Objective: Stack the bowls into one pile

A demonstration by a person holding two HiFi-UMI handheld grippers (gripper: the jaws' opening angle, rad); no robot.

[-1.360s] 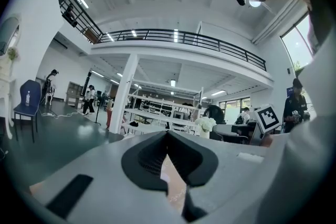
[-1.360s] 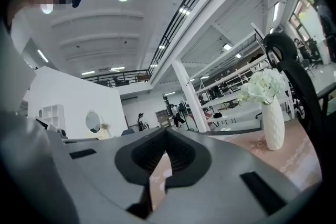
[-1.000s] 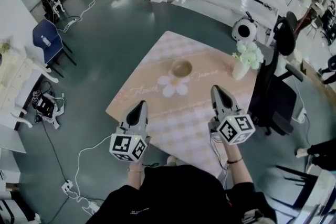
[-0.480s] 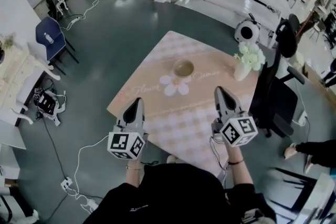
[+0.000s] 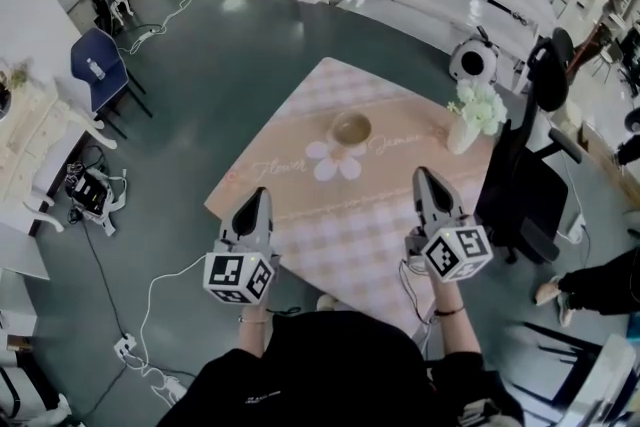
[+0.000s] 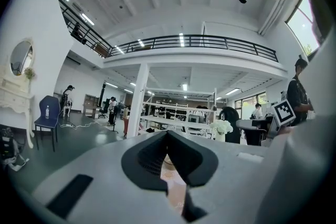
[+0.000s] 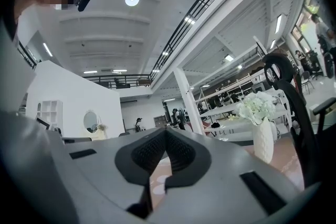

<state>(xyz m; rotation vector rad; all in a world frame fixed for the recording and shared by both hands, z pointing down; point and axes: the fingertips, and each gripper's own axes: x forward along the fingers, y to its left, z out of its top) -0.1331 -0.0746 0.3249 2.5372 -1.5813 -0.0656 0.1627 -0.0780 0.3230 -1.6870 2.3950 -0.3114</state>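
Observation:
A tan bowl pile (image 5: 350, 128) stands near the middle of the pink checked table (image 5: 330, 235), just beyond a white flower print (image 5: 333, 162). How many bowls are in it I cannot tell. My left gripper (image 5: 262, 193) hovers over the table's near left edge, shut and empty, pointing level toward the pile. My right gripper (image 5: 424, 173) hangs over the near right part, also shut and empty. In the left gripper view the jaws (image 6: 167, 132) meet at their tips. In the right gripper view the jaws (image 7: 166, 130) are pressed together too. Both grippers are well short of the bowls.
A white vase of white flowers (image 5: 468, 118) stands on the table's right side, also in the right gripper view (image 7: 261, 134). A black office chair (image 5: 525, 185) is close to the table's right edge. A blue chair (image 5: 95, 65) and floor cables (image 5: 165, 280) lie to the left.
Both grippers and the bowl pile keep their places. Only the head view has shifted slightly, and a person's legs at the right edge have moved.

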